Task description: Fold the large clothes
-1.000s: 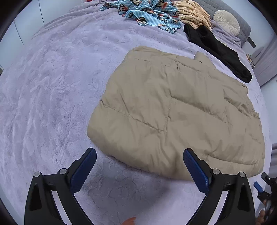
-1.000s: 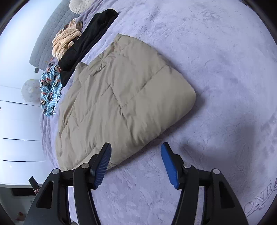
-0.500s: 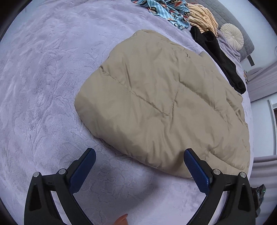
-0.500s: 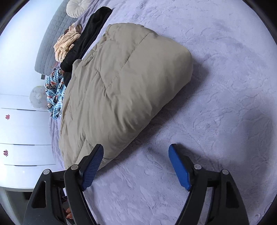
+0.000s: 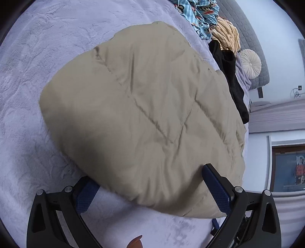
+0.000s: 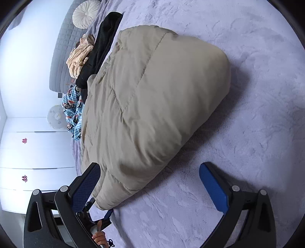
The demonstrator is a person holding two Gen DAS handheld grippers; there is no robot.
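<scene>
Beige quilted puffer jacket (image 5: 144, 114) on the lilac bed (image 5: 28, 76) now fills both views: left claw (image 5: 150, 188) spread astride its near edge, right claw (image 6: 150, 183) just opened wide at its corner, seemingly ready to grasp.

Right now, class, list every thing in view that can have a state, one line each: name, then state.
beige puffer jacket: folded, lying flat on the bed.
left gripper: open, fingers either side of the jacket's near edge.
right gripper: open wide, jaws just been opening, jacket corner between the fingers.
black garment: unfolded, stretched out.
blue printed garment: crumpled.
yellow striped garment: crumpled.
</scene>
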